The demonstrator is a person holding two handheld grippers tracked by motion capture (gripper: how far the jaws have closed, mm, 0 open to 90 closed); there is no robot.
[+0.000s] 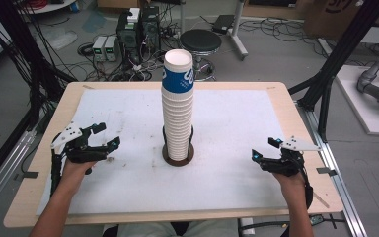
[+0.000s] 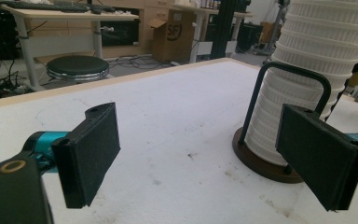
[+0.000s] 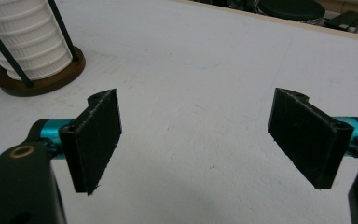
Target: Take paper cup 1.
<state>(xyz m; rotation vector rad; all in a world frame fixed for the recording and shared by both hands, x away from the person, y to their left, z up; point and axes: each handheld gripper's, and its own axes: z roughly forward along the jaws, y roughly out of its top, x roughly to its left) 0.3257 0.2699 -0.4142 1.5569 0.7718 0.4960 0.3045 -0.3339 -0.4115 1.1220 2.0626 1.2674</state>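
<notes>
A tall stack of white paper cups [image 1: 178, 106], the top one banded in blue, stands in a dark round holder [image 1: 178, 157] with thin black uprights at the middle of the table. My left gripper [image 1: 106, 137] rests low at the table's left, open, with nothing between its pads. In the left gripper view the cup stack [image 2: 312, 60] and its holder base [image 2: 261, 161] lie ahead to the right, behind the right pad [image 2: 319, 154]. My right gripper [image 1: 266, 149] sits at the table's right, open and empty. The right gripper view has the stack [image 3: 32, 39] at upper left.
A white mat [image 1: 128, 187] covers the wooden table [image 1: 44, 163]. Beyond the far edge are a black stool [image 1: 200, 42], computer boxes and cables on the floor. Black frame posts [image 1: 325, 74] rise at the right. Bare mat lies on both sides of the stack.
</notes>
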